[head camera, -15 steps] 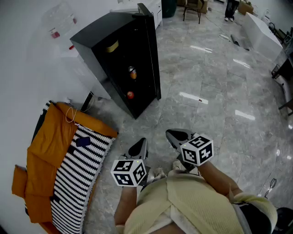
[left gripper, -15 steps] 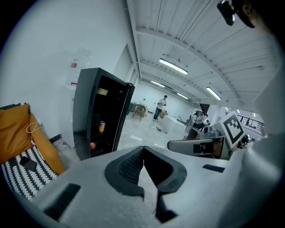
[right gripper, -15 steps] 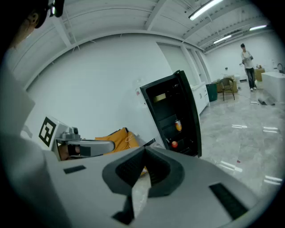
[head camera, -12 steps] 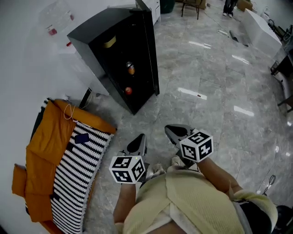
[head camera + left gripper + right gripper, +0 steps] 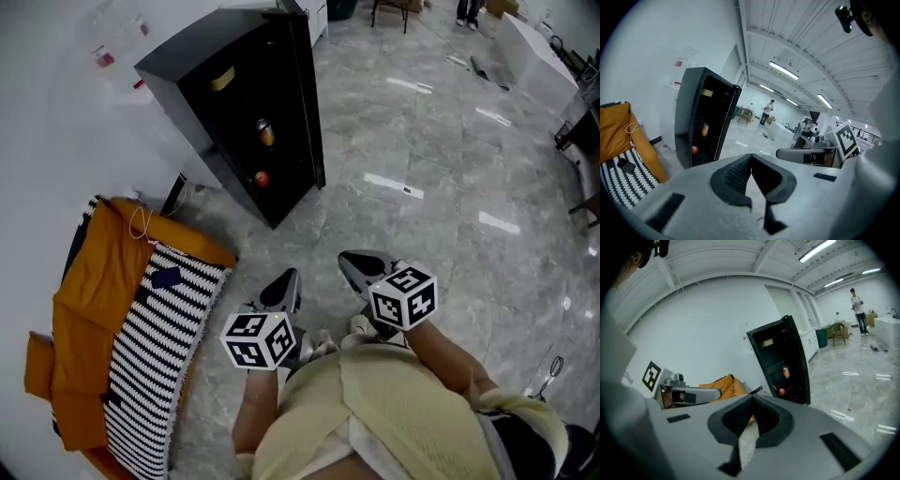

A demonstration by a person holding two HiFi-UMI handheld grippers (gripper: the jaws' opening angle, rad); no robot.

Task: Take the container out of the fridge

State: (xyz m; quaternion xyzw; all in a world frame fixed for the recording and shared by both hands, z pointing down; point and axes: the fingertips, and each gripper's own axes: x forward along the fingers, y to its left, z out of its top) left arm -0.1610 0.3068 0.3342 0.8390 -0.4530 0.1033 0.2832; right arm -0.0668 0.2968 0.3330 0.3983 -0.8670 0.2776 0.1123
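In the head view a boxy, glossy black fridge (image 5: pixel 202 47) stands open on the polished stone floor (image 5: pixel 422 141) with a flat yellowish container (image 5: pixel 222 79) on its top shelf, and the left gripper (image 5: pixel 289 278) and right gripper (image 5: pixel 349 262) are well short of it, while the left gripper view shows ribbed jaws closed together on nothing, and the right gripper view shows the same.

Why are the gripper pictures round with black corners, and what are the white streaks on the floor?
Left gripper view and right gripper view: a wide-angle lens rounds the picture, blackens the corners and bends the fridge. Head view: the streaks are glare on the glossy floor, probably reflected ceiling lights; the fridge's inside is dark.
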